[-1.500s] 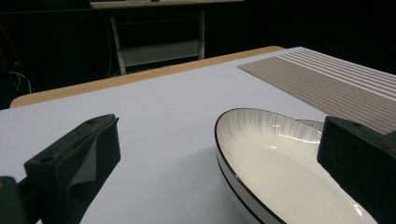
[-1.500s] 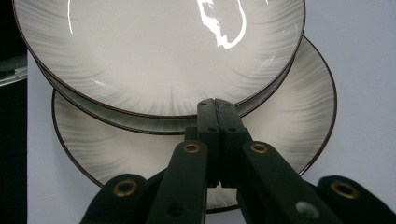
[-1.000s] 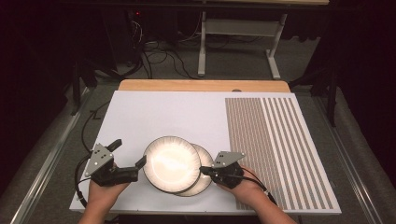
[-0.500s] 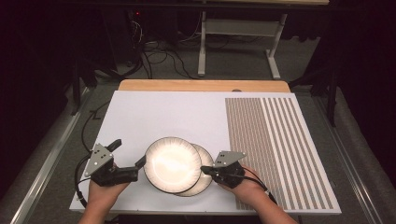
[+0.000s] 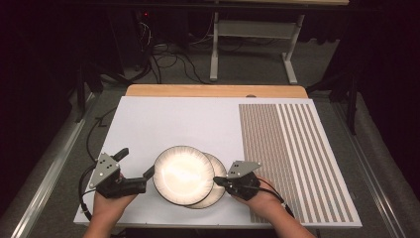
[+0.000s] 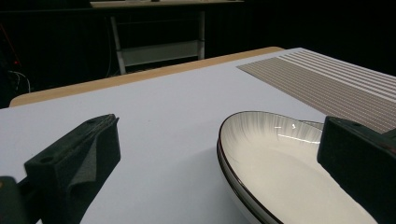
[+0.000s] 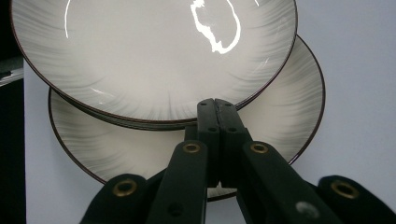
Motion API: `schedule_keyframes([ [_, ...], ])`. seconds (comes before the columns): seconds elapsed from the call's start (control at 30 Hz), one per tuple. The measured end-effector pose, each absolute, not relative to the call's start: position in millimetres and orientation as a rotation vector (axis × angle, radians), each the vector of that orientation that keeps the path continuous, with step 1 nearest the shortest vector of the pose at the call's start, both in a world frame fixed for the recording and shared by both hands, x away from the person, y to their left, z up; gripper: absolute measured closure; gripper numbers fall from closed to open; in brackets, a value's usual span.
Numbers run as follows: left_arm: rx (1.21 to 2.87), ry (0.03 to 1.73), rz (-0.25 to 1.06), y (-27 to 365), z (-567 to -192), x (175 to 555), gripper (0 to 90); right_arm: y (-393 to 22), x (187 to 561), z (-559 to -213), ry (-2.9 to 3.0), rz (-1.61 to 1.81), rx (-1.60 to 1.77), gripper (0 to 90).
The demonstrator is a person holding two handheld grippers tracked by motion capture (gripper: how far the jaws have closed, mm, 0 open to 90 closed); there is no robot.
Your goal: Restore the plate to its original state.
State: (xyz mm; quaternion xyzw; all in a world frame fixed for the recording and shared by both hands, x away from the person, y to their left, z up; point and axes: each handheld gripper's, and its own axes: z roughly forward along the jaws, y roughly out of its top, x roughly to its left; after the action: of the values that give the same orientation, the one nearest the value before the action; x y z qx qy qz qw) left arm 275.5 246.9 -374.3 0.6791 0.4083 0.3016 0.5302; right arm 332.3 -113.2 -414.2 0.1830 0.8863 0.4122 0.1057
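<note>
At the desk's near edge, two stacked plates (image 5: pixel 185 176) are flanked by the left gripper (image 5: pixel 136 171), jaws spread wide beside the upper plate's rim, and the right gripper (image 5: pixel 218 182), jaws pressed together over the lower plate (image 7: pixel 280 121).

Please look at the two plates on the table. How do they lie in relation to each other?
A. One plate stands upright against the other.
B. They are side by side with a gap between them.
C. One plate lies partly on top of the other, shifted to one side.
C: in the high view the upper plate covers most of the lower plate, whose edge shows at the right side.
</note>
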Motion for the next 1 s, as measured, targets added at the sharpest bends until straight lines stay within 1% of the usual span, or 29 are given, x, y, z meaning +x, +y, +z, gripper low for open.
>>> schedule_keyframes([
  [1.0, 1.612, 0.977, 0.716, 248.1, -373.4, 274.8, 0.2, -128.3, 333.8, -407.1, 2.566, 1.229, 0.59, 90.0],
])
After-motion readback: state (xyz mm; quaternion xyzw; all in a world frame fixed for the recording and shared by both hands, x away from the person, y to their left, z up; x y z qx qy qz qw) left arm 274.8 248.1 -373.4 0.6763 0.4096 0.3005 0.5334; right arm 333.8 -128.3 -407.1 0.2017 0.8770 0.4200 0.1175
